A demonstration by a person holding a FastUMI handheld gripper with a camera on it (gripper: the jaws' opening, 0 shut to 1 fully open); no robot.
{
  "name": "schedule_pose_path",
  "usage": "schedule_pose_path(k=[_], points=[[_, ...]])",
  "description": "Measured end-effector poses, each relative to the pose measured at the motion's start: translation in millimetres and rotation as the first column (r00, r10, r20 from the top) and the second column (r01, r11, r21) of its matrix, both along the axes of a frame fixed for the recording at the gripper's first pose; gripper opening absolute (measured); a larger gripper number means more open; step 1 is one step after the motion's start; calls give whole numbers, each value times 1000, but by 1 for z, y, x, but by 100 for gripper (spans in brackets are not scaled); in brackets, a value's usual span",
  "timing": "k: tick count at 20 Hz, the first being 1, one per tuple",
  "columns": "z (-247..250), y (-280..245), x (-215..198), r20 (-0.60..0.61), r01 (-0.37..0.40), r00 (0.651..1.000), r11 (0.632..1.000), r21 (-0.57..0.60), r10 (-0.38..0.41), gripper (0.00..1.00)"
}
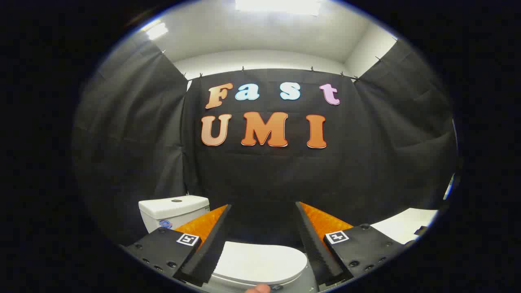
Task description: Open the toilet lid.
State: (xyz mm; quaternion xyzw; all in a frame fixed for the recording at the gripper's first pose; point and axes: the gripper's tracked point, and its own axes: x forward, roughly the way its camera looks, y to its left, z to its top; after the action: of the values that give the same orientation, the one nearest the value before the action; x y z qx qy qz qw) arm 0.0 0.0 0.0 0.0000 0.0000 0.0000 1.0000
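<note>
A white toilet sits low ahead of me with its lid [260, 262] closed flat over the bowl. The lid shows in the gap between my two fingers, below them. The white cistern [173, 209] with a round flush button on top stands behind my left finger. My gripper [263, 211] is open, fingers spread wide and pointing over the toilet toward the black cloth wall, with nothing between them. It hangs above the lid, apart from it.
Black cloth walls [264, 175] close the booth behind and on both sides of the toilet. A white surface [407, 226] shows to the right beyond my right finger. A fingertip [258, 289] of the person shows just under the lid's near edge.
</note>
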Motion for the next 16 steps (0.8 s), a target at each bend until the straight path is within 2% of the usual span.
schedule_pose_path(k=[3, 7, 10, 14, 16], points=[[5, 7, 0, -3, -16, 1000, 998, -55, 16, 97], [8, 17, 0, -2, -44, 999, 998, -46, 44, 97], [8, 15, 1, -7, -34, 999, 998, -50, 34, 97], [10, 17, -2, 1, -47, 999, 999, 1, 47, 97], [11, 13, -2, -2, -34, 999, 999, -16, 34, 97]])
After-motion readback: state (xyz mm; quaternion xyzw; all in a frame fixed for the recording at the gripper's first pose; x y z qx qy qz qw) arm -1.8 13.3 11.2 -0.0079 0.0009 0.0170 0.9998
